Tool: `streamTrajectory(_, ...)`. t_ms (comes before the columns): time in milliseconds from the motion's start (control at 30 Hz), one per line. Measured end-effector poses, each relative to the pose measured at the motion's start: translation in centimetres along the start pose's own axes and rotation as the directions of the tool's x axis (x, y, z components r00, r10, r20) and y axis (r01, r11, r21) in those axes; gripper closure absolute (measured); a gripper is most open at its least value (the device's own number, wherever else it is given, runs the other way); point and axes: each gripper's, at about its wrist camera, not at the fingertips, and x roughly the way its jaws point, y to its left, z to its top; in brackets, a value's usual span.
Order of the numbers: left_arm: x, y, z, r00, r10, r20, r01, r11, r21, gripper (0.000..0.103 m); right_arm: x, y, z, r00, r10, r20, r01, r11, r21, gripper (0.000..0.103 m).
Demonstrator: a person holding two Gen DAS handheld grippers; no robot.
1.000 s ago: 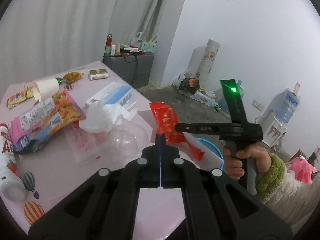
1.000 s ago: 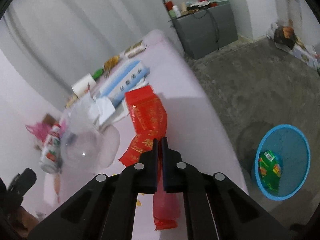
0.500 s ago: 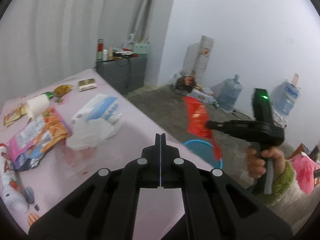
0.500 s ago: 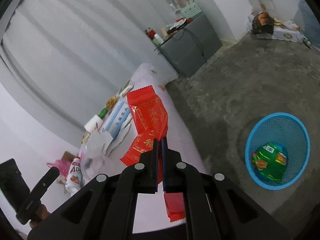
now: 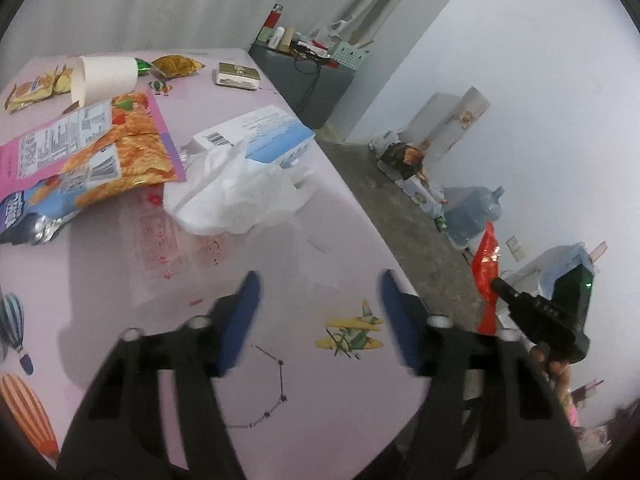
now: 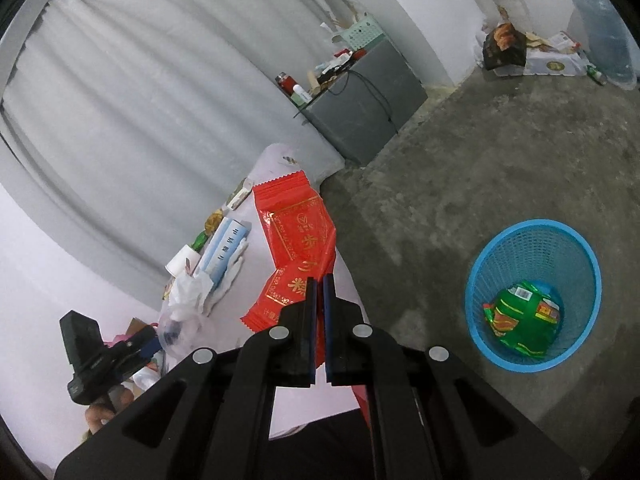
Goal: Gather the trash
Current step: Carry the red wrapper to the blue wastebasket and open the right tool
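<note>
Left gripper (image 5: 318, 320): fingers (image 5: 244, 312) pressed together a second ago, now spread, the jaws having just been opening; nothing is held between them. It is aimed down over the pink table (image 5: 280, 380), short of the crumpled white tissue (image 5: 236, 196), which is judged the likeliest next pick.

Right gripper (image 6: 319, 286): fingers pinched on the red wrapper (image 6: 298, 236), unchanged in grip. The wrapper, seen over the table a second ago, is now carried past the table edge and hangs above the concrete floor (image 6: 460, 184).

Blue basket (image 6: 584, 248): standing on the floor, to the right of the held wrapper in the right wrist view and not yet beneath it; a green packet (image 6: 520, 316) already lies inside.

Trash remaining on the table: orange-and-pink snack bag (image 5: 88, 148), paper cup (image 5: 104, 78) lying on its side, blue-and-white box (image 5: 260, 132), small yellow packets (image 5: 36, 88).

Status, as judged: one wrapper in transit, release over the basket outstanding; the freed left gripper is readied for a further item, so two collections are being overlapped.
</note>
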Motion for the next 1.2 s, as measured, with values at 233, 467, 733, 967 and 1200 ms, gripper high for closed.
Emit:
streamTrajectory(233,1.5,-2.9,0.0,0.999,-0.009,-0.032,0.012,0.995,0.095,0.099,-1.2,-1.9,0.4,0.999,-0.024,0.038,0.023,0.999,0.032,0.1)
streamTrajectory(467,2.9,-11.3,0.4,0.993,-0.116,-0.039,0.122,0.949,0.29,0.099,-2.5,-6.1,1.0,0.989,-0.127,0.076,0.118,0.986,0.115,0.1)
streamTrajectory(733,14.1,-20.6,0.0,0.935,-0.224,-0.275,0.31,0.891,0.331,0.099,-1.8,-13.9,0.2,0.954,-0.299,0.024,0.278,0.91,0.309,0.1)
streamTrajectory(967,25.5,-27.4,-3.0,0.88,-0.149,-0.45,0.346,0.851,0.395,0.08,1.1,-20.0,-0.4,0.937,-0.346,-0.039,0.33,0.847,0.416,0.089)
streamTrajectory(1200,29.7,-28.5,-5.0,0.896,-0.054,-0.44,0.267,0.858,0.439,0.051,3.1,-25.2,-2.1,0.898,-0.424,-0.117,0.424,0.761,0.49,0.056)
